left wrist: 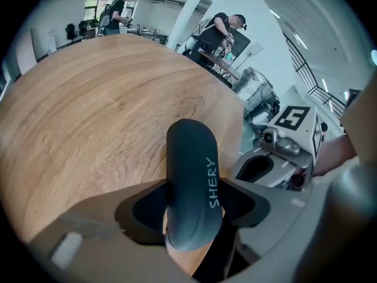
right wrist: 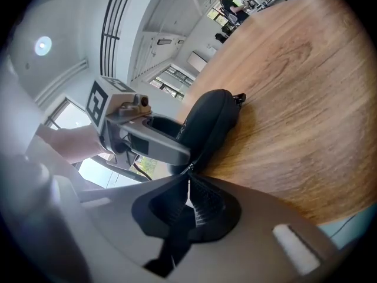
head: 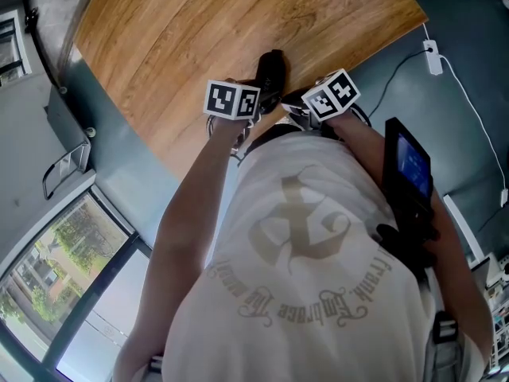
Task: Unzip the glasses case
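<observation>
Glasses case (left wrist: pixel 191 170) looks light, stiff and slick: left gripper (left wrist: pixel 194 208) clamps its shell, right gripper (right wrist: pixel 188 208) pinches the zip pull (right wrist: pixel 189 177) at six o'clock

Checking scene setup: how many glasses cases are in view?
1. The dark glasses case sits near the edge of the table, clamped by the left gripper, its zipper pull pinched by the right gripper. The person's body may hide others.

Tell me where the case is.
Left gripper view, centre: the case stands clamped in the left gripper at the table's near edge, with the right gripper on its zip pull.
</observation>
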The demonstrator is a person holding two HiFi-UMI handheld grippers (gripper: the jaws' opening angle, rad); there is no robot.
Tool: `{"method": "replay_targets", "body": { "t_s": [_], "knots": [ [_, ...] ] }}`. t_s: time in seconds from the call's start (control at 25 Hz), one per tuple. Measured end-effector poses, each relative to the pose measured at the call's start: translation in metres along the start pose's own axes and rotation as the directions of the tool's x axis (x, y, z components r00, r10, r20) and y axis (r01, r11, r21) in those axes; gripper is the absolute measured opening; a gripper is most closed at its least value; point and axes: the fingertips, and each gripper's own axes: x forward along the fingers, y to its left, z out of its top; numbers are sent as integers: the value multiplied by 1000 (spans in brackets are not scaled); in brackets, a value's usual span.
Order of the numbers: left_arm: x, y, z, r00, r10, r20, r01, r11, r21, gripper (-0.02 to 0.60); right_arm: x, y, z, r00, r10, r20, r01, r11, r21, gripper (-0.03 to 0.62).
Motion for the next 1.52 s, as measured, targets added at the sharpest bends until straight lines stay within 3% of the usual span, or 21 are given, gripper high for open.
{"method": "replay_targets", "body": {
  "t_s": [0.56, 1.12, 1.52],
  "knots": [
    [-10, -2, -20, 994, 39, -98, -22, 984, 177, 293, 3, 0, -7, 995, -31, -100, 24, 997, -70, 15],
    [-20, 8, -43, 983, 82, -167, -34, 962, 273, 291, 7, 3, -2, 995, -22, -95, 14, 996, -87, 15],
    [-24, 13, -56, 967, 128, -222, -38, 928, 371, 291, 3, -3, 0, 997, -37, -68, 32, 996, -85, 15]
  ]
}}
